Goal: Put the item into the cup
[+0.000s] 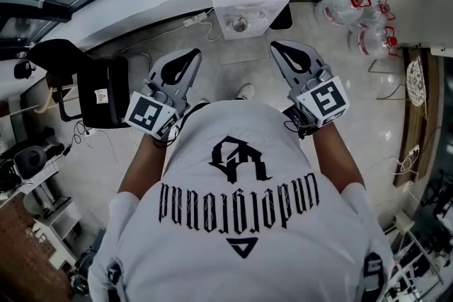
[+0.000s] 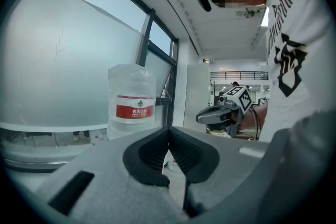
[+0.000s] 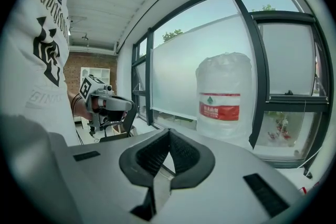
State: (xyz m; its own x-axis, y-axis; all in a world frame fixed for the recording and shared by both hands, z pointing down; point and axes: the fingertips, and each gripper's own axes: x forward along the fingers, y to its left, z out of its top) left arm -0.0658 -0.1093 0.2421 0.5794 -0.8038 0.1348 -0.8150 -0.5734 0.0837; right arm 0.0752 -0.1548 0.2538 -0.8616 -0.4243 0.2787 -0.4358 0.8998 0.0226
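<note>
Since the left tool (image 1: 191, 54) and right tool (image 1: 278, 47) are pressed together, empty, nothing seems begun; the task's things are unseen.

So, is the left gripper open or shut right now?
Shut. The left gripper shows its tips meeting in its own view, with nothing held between them.

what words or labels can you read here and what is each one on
"underground", in gothic letters under a logo, upside down in the head view: on the person's white t-shirt.
"农夫山泉": on the red label of the water jug.
White tag on the black object at left: too small to read.
</note>
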